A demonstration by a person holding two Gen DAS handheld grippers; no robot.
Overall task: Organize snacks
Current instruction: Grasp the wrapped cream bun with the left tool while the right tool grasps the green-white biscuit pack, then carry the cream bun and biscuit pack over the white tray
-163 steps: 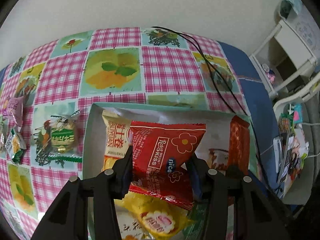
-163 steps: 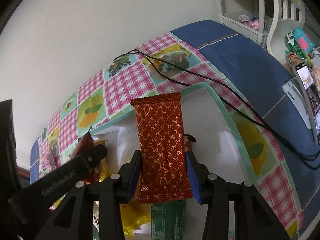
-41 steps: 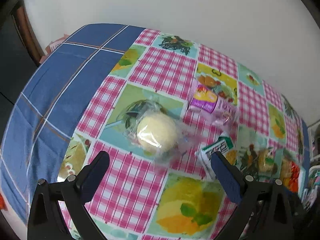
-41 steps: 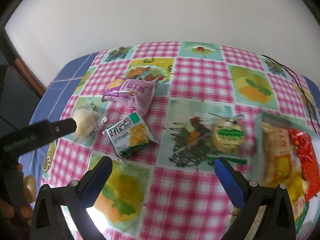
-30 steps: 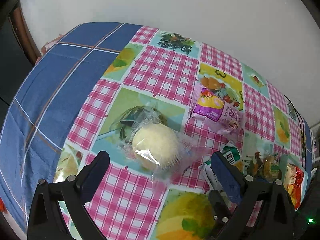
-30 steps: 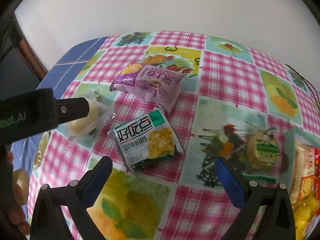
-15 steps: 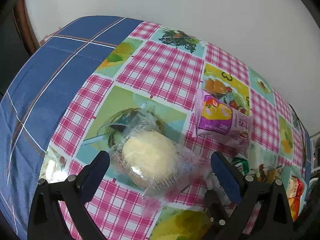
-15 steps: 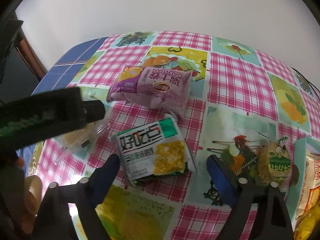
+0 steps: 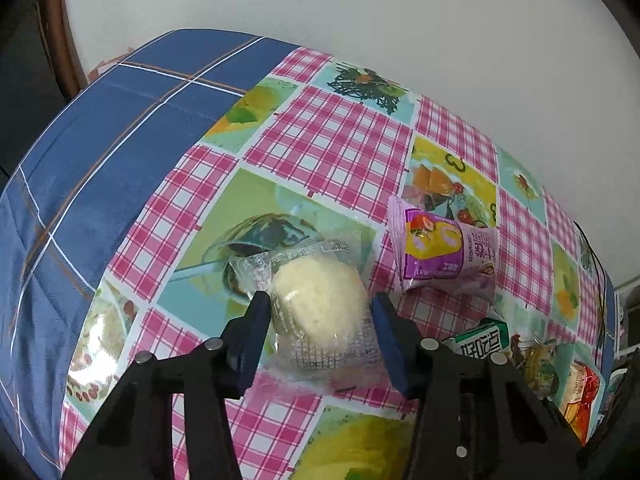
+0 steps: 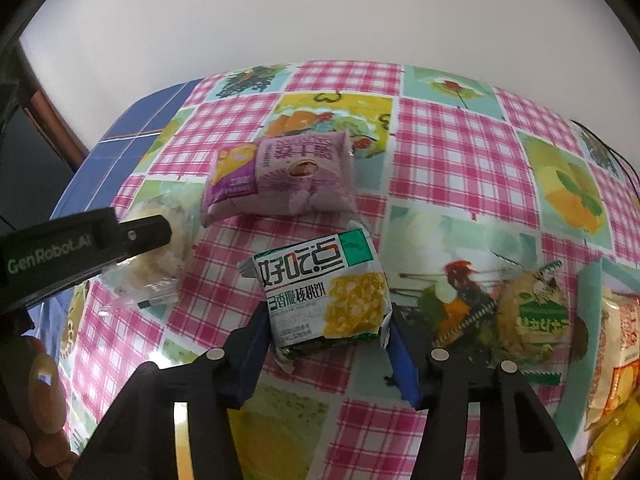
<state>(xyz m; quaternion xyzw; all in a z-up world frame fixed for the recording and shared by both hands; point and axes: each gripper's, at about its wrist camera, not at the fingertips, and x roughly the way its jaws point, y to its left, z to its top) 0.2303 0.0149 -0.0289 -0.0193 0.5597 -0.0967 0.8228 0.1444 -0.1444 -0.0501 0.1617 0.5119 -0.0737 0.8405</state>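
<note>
Reading "GenRobot.AI" in pale letters along the black left gripper (image 10: 132, 236), reaching in from the left edge of the right wrist view. Showing big dark characters "好吃点" across the white top of the green-and-white biscuit packet (image 10: 324, 300), with a smaller line "香脆核桃饼" underneath; catching the same "好吃" on the packet's corner in the left wrist view. Carrying large Chinese characters on the purple packet (image 10: 280, 176) too, but blurring beyond reading. Spotting green lettering on the round cookie wrapper (image 10: 534, 316), also illegible.
</note>
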